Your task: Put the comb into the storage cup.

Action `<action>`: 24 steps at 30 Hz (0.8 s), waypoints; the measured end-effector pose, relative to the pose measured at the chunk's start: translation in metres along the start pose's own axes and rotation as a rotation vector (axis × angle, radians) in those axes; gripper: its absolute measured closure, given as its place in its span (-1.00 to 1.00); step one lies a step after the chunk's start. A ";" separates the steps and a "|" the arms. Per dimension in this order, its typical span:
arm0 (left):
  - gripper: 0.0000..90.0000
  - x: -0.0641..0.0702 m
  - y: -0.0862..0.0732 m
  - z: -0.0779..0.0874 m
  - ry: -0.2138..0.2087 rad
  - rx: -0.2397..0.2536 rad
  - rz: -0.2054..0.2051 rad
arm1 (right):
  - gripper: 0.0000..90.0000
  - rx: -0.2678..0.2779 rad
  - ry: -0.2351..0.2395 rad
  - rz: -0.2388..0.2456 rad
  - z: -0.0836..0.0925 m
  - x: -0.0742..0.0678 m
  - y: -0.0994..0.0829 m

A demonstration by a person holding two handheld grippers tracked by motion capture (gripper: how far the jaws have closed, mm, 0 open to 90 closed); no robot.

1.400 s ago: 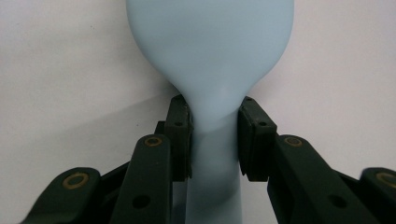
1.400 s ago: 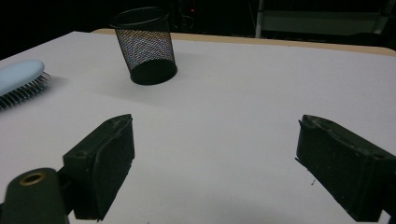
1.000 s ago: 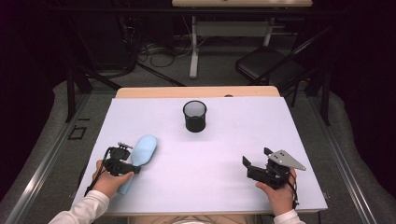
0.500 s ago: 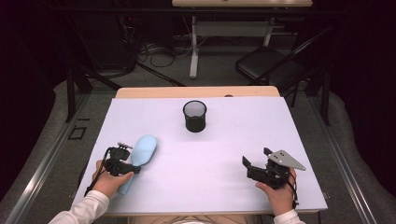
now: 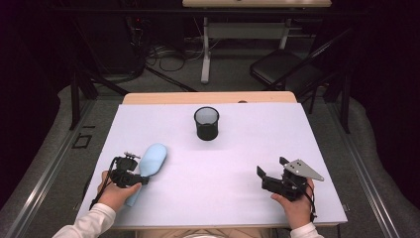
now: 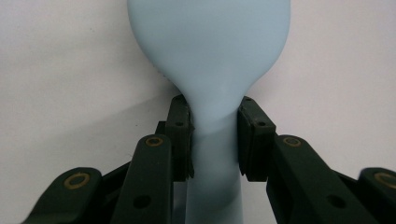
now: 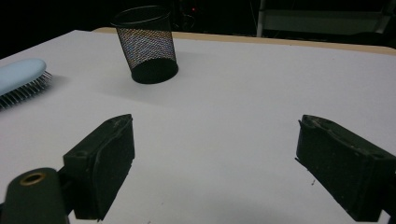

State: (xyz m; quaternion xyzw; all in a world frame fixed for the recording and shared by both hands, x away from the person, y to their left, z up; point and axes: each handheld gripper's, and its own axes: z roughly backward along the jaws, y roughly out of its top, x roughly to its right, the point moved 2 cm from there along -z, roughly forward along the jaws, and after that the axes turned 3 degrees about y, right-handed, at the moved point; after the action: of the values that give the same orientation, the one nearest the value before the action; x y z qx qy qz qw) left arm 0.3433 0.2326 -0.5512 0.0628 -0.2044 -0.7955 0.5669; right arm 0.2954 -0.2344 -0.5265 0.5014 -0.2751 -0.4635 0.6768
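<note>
Bright evenly lit table, dark surroundings, sharp focus

Lab or recording studio: black-curtained surround, loose cables (image 5: 163, 52) on far floor, folding chair (image 5: 282, 69) far right.

The pale blue hairbrush (image 5: 151, 161) lies low at the near left of the white tabletop (image 5: 228, 168), its smooth rounded back upward and its bristles facing down, as the right gripper view shows (image 7: 21, 79). Its oval head points away and slightly rightward, toward the middle of the tabletop. Its narrow handle (image 6: 212, 158) is clamped at the neck, just behind the head.
</note>
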 end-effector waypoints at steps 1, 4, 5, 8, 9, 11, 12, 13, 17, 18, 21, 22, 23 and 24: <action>0.55 0.000 0.000 0.000 0.001 0.005 0.002 | -0.75 -0.001 0.001 -0.001 0.000 0.000 0.000; 0.56 -0.001 0.000 0.001 0.001 0.011 -0.003 | -0.75 -0.002 0.001 0.000 0.000 0.000 0.000; 0.56 -0.001 0.000 0.002 0.001 0.012 -0.008 | -0.75 -0.001 0.001 0.000 0.000 0.000 0.000; 0.56 -0.001 0.001 0.003 0.003 0.024 -0.010 | -0.75 -0.002 0.001 0.000 0.000 0.000 0.000; 0.56 0.000 0.001 0.003 0.002 0.029 -0.010 | -0.75 -0.002 0.001 0.000 0.000 0.000 0.000; 0.56 -0.001 0.002 0.004 -0.002 0.034 -0.009 | -0.75 -0.002 0.000 0.000 0.000 0.000 0.000; 0.56 0.000 0.002 0.005 -0.001 0.037 -0.008 | -0.75 -0.001 0.000 0.000 0.000 0.000 0.000; 0.56 0.000 0.002 0.006 -0.004 0.043 -0.006 | -0.75 0.001 0.001 0.001 0.000 0.000 0.000; 0.56 -0.001 0.005 0.009 -0.011 0.068 -0.003 | -0.75 -0.002 0.001 0.000 0.000 0.000 0.000; 0.56 -0.001 0.006 0.010 -0.011 0.074 -0.003 | -0.75 -0.004 0.001 0.000 0.000 0.000 0.000; 0.56 0.000 0.008 0.013 -0.021 0.092 -0.002 | -0.75 -0.002 0.001 0.000 0.000 0.000 0.000; 0.56 0.000 0.008 0.013 -0.022 0.098 0.000 | -0.75 -0.002 0.001 0.000 0.000 0.000 0.000; 0.56 0.000 0.008 0.014 -0.024 0.103 0.006 | -0.75 -0.002 0.001 0.000 0.000 0.000 0.000; 0.56 0.000 0.009 0.014 -0.026 0.113 0.004 | -0.75 -0.002 0.001 0.000 0.000 0.000 0.000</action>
State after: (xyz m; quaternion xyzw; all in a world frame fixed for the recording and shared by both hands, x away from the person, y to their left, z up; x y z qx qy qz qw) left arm 0.3467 0.2337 -0.5346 0.0840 -0.2564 -0.7824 0.5613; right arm 0.2954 -0.2342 -0.5266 0.5009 -0.2741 -0.4636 0.6775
